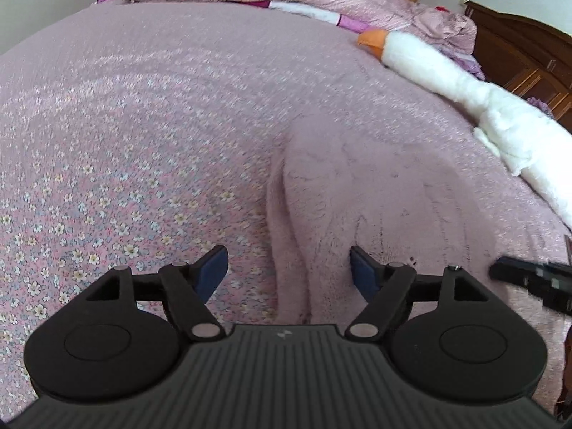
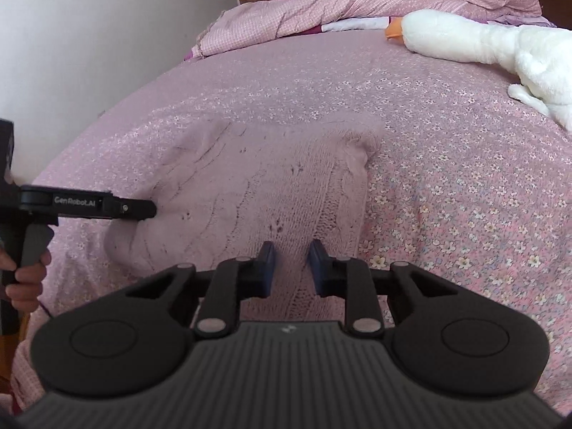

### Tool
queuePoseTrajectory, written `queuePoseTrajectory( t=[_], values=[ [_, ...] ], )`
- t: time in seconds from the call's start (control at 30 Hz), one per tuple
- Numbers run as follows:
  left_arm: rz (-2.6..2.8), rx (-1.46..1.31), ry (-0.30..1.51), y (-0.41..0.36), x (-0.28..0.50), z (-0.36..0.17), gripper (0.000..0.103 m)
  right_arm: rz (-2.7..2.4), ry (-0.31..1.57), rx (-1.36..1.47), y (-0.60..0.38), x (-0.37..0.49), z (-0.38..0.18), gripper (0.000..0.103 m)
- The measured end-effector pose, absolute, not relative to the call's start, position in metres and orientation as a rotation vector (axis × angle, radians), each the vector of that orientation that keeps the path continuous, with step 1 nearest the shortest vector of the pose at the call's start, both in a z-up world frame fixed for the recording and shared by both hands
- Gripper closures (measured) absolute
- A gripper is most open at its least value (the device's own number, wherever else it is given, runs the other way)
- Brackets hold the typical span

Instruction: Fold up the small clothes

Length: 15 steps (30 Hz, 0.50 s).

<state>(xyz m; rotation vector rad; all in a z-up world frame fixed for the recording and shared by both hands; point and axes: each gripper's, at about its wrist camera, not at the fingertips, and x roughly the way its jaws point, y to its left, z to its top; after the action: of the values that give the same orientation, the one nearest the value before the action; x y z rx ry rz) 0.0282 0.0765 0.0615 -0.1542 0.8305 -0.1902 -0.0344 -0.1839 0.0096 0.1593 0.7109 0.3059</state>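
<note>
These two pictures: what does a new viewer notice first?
A white plush goose with an orange beak lies at the far right of the floral bedspread. A pink knit sweater lies nearer, in front of both grippers. A crumpled quilt lies at the headboard.

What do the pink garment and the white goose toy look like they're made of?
Pink garment: looks like soft knitted yarn, matte; cable ribs and small eyelet holes show in the right wrist view. Goose toy: seems fluffy white plush, with a smoother orange fabric beak.

Open left claw (image 1: 289,271), pink sweater (image 1: 357,193)
</note>
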Motion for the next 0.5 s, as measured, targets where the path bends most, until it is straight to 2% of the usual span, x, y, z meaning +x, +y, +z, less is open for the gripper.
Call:
queuePoseTrajectory(
  t=[0.27,0.4,0.5],
  values=[
    [-0.157,-0.064,0.810,0.057,0.028,0.064,0.023,0.298,0.610,0.214,-0.192,0.001,0.035,0.076],
    [-0.149,-0.099,0.828,0.065,0.037,0.048,0.023,0.278,0.630,0.177,-0.177,0.042,0.020,0.077],
    [-0.153,-0.114,0.833,0.069,0.040,0.046,0.023,0.220,0.718,0.156,-0.172,0.070,-0.007,0.077]
  ],
)
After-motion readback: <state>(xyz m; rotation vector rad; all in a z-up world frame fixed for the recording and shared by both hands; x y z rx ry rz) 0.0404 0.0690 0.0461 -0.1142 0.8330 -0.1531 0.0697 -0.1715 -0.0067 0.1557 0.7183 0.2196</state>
